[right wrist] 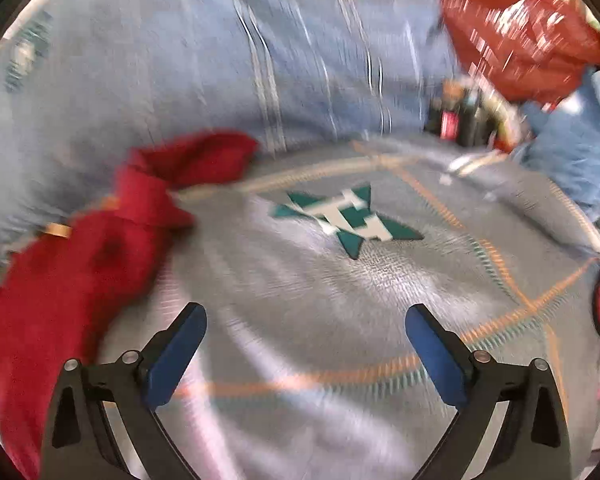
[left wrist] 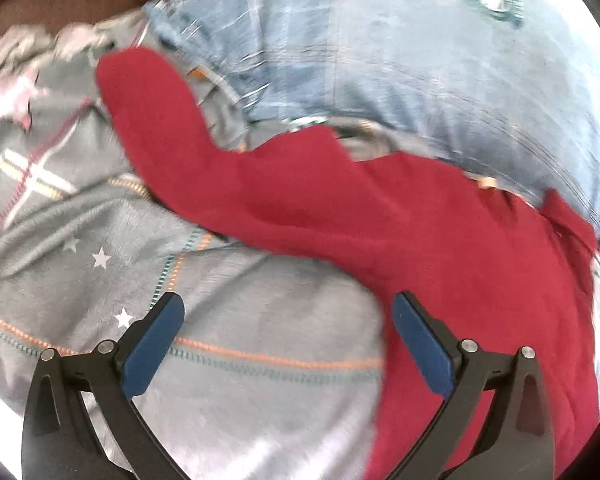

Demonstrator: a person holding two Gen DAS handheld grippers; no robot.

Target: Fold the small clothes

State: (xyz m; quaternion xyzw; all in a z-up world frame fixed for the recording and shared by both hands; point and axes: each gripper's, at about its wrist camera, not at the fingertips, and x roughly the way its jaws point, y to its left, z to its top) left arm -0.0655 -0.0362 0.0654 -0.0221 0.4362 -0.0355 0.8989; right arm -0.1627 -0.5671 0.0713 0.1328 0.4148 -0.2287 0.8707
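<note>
While both pictures are looking blurry, the main things are still showing well enough. The left gripper [left wrist: 288, 312] is hanging over a grey blanket [left wrist: 260, 320] with its two blue fingers [left wrist: 152, 348] spread wide apart, and nothing is sitting between them. Its far finger is hovering at the edge of a red piece of clothing [left wrist: 460, 260], and I cannot tell if it is touching the cloth.

That red piece of clothing is lying spread out on the grey blanket. One long part of it is reaching away toward the top left, like a sleeve. Small white stars [left wrist: 100, 258] and orange stitched lines [left wrist: 280, 358] are running across the blanket. Behind the red cloth, a light blue cover [left wrist: 420, 60] is rising up like a big pillow.

The right gripper [right wrist: 306, 320] is also hanging over the grey blanket [right wrist: 320, 300], with its blue fingers [right wrist: 176, 356] wide apart and holding nothing. The red piece of clothing [right wrist: 80, 272] is lying bunched up to its left, well apart from the fingers. A green star patch [right wrist: 348, 220] with a white letter shape is sitting on the blanket just ahead of the gripper. A red bag-like thing [right wrist: 516, 32] is showing at the top right, too blurry to name.
</note>
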